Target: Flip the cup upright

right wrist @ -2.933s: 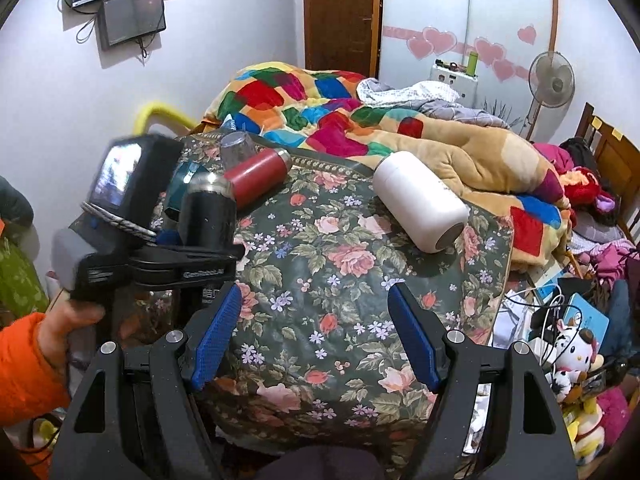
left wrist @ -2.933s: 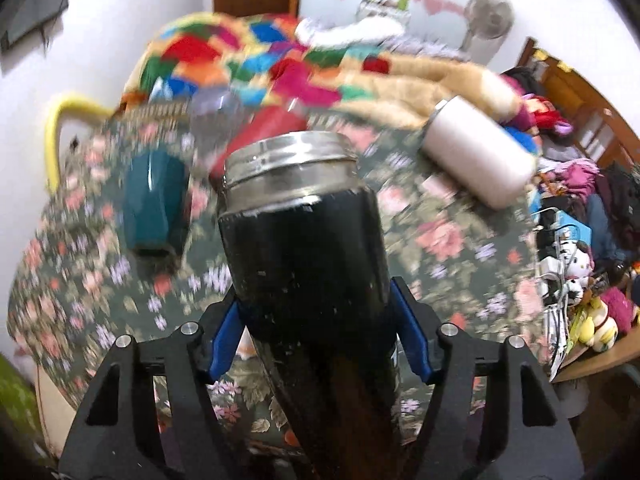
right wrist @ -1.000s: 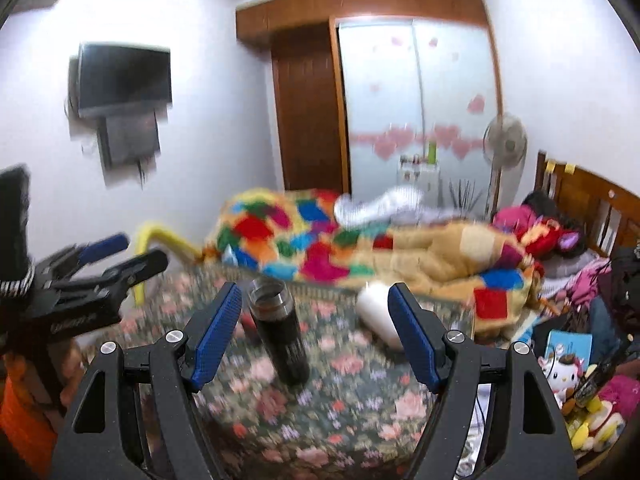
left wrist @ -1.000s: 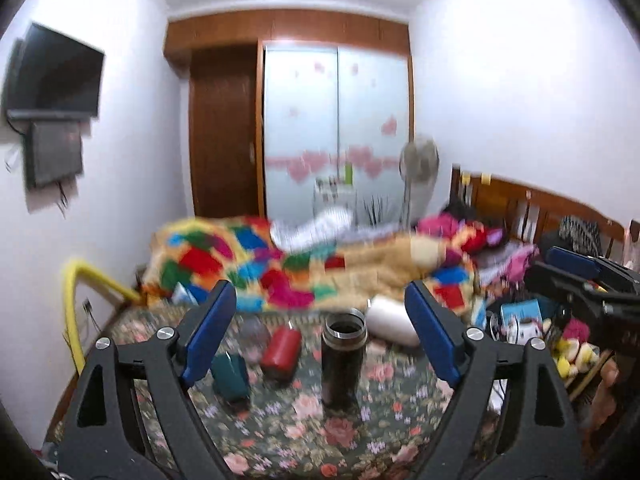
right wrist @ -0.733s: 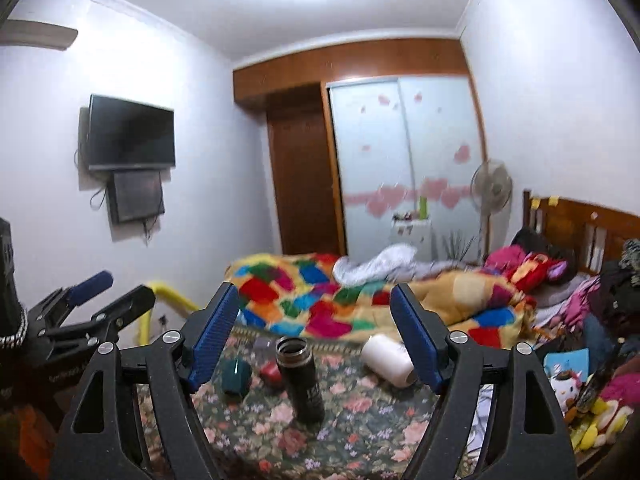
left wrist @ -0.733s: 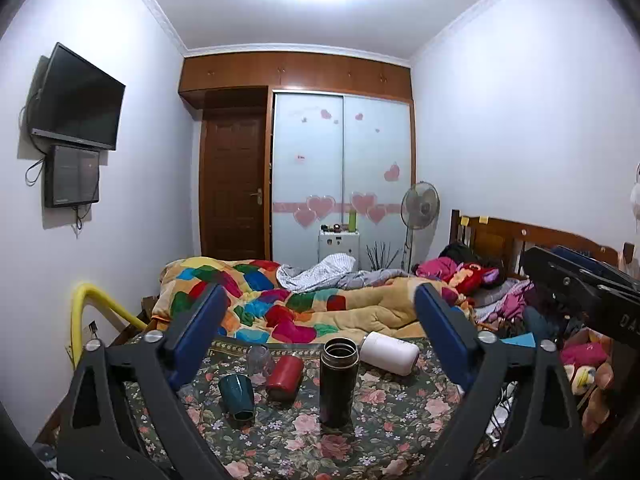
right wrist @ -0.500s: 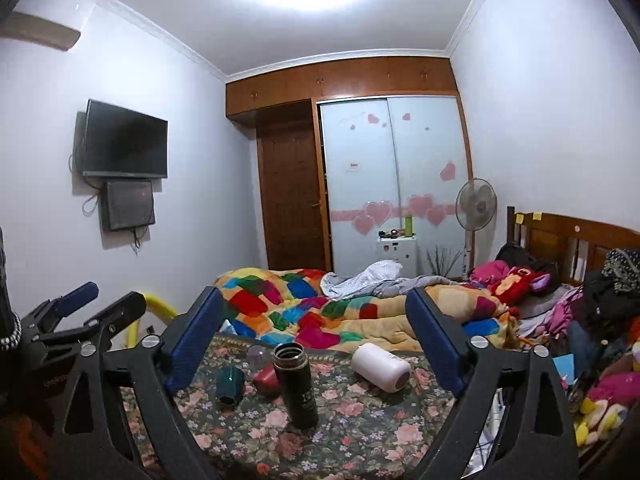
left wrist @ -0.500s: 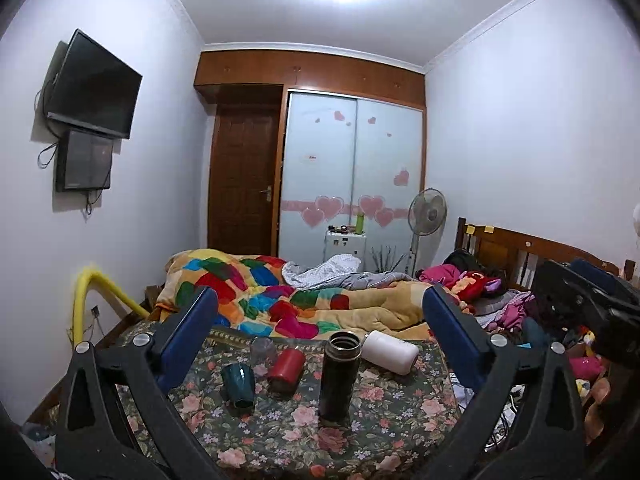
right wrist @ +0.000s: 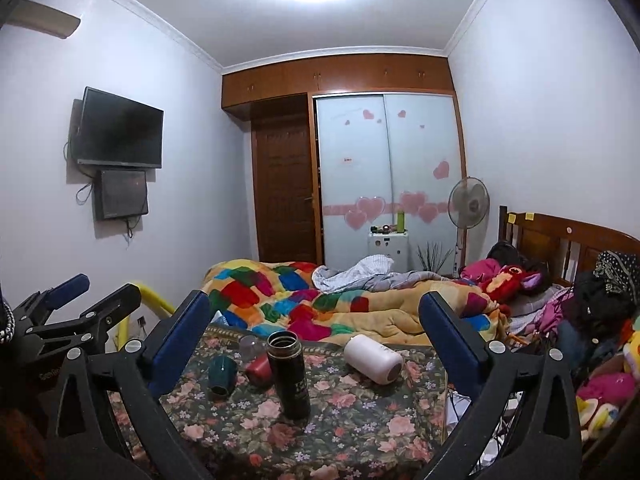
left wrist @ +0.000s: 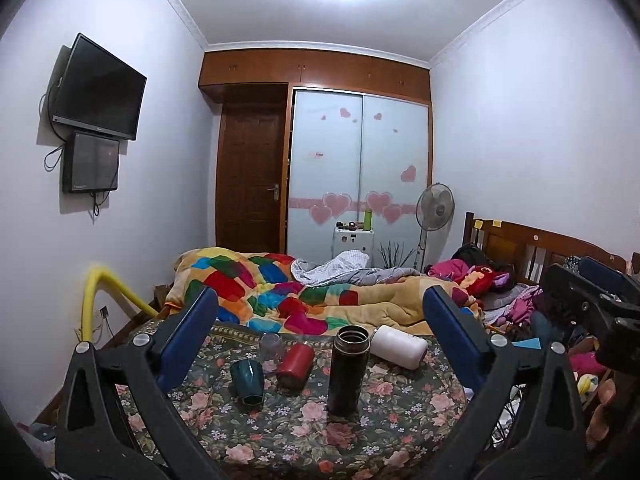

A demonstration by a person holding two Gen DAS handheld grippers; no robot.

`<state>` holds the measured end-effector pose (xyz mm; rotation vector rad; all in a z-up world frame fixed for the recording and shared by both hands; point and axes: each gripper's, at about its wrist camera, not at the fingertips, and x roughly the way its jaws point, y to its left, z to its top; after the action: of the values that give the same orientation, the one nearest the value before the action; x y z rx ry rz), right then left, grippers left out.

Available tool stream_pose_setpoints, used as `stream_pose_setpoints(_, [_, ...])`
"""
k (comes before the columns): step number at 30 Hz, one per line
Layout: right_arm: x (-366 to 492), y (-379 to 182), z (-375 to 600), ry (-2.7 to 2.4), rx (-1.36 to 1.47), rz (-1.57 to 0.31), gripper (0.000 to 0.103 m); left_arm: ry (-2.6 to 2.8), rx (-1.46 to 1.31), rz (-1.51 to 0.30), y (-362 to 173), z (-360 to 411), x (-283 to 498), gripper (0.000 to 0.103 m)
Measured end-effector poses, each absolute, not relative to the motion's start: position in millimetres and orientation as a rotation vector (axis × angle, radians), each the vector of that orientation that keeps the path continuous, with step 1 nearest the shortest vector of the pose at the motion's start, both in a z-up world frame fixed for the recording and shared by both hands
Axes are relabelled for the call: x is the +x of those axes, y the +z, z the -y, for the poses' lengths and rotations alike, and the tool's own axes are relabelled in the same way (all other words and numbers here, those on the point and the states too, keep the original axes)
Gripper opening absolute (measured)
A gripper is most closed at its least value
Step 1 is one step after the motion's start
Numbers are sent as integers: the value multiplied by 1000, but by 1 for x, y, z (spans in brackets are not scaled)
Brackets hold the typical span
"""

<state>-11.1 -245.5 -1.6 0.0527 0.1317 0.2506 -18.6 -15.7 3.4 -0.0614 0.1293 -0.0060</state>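
A black flask [left wrist: 347,370] with a steel rim stands upright, mouth up, on the floral tablecloth [left wrist: 400,412]; it also shows in the right wrist view [right wrist: 289,374]. A teal cup [left wrist: 247,382], a red cup [left wrist: 295,365] and a white cup [left wrist: 398,346] lie on their sides. A clear glass [left wrist: 270,346] stands mouth down behind them. My left gripper [left wrist: 320,332] is open and empty, held back from the table. My right gripper [right wrist: 314,334] is open and empty too, also well back.
A bed with a patchwork quilt [left wrist: 280,292] lies behind the table. A yellow pipe [left wrist: 96,292] curves at the left. Clothes and toys [right wrist: 600,380] pile up at the right. A fan [left wrist: 434,210] and wardrobe stand at the back wall.
My left gripper let go of the black flask, which now stands upright on the table. Both grippers pulled back and up, away from the table, jaws wide open.
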Motion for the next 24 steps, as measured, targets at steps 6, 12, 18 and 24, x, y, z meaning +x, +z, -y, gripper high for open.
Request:
stream_pose_setpoints(6, [-12,-3,247,254,48,-142,103,-11,-62,-133,2,17,-17,103])
stream_pose_setpoints(12, [-11,-3,245,262,52,-157,103,-20,-65,-142,2,16,-14,103])
stream_pose_setpoints(18, [-11,-3,244,264,51,-161,103,-19,-64,-141,2,16,-13,103])
stream_pose_setpoints(24, [-12,-2,244,266,50,-161,103,-17,-64,-143,2,16,-12,103])
